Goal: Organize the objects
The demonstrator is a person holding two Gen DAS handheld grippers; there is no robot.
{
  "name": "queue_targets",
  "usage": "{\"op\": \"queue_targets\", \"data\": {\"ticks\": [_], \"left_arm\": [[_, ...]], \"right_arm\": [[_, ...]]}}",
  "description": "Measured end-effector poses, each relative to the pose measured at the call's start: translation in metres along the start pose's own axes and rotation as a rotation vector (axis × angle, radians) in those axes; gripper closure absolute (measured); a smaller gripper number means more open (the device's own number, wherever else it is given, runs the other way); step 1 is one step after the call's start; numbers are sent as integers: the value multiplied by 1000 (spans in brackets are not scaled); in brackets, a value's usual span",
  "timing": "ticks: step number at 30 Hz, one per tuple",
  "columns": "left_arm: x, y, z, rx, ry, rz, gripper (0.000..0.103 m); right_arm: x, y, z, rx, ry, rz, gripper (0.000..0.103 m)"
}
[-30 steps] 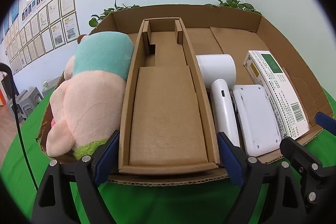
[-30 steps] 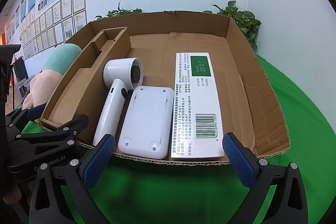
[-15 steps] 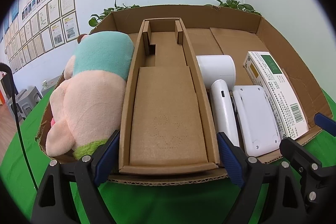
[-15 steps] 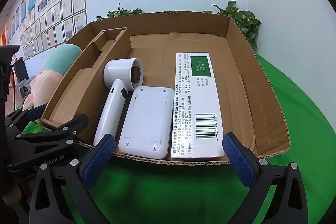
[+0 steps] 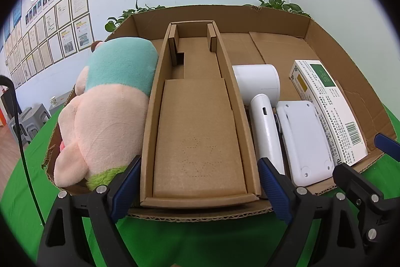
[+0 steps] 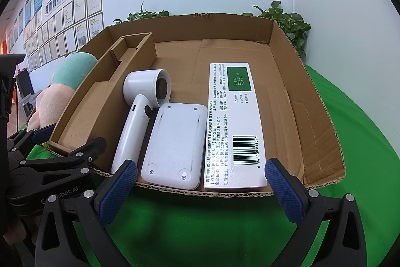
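A shallow cardboard box (image 5: 280, 16) (image 6: 312, 91) on the green cloth holds a pink and teal plush toy (image 5: 107, 104) (image 6: 65, 81) at the left, a long cardboard insert (image 5: 200, 131) (image 6: 105, 91), a white hair dryer (image 5: 262, 101) (image 6: 140, 111), a flat white device (image 5: 305, 142) (image 6: 175, 144) and a white medicine carton (image 5: 330, 111) (image 6: 232, 121). My left gripper (image 5: 200, 187) is open and empty at the box's near edge, its jaws flanking the insert's end. My right gripper (image 6: 200, 189) is open and empty in front of the white device and the carton.
The green cloth (image 6: 362, 129) covers the table around the box. Leafy plants (image 6: 292, 26) stand behind the box against a white wall with framed papers (image 5: 62, 24). A black cable (image 5: 20, 131) hangs at the left. The left gripper's body (image 6: 50, 167) shows left in the right wrist view.
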State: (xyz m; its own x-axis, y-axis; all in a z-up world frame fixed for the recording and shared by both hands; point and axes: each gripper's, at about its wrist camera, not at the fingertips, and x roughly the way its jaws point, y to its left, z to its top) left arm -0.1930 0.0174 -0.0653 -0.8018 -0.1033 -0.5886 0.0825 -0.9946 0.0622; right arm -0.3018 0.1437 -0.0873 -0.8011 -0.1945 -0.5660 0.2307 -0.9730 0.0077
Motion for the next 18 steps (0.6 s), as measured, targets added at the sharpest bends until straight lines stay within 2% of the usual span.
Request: {"op": "queue_targets", "data": {"ticks": [18], "left_arm": [[3, 0, 1, -7, 8, -16, 13]], "right_arm": [[0, 0, 0, 0, 0, 0, 0]]}}
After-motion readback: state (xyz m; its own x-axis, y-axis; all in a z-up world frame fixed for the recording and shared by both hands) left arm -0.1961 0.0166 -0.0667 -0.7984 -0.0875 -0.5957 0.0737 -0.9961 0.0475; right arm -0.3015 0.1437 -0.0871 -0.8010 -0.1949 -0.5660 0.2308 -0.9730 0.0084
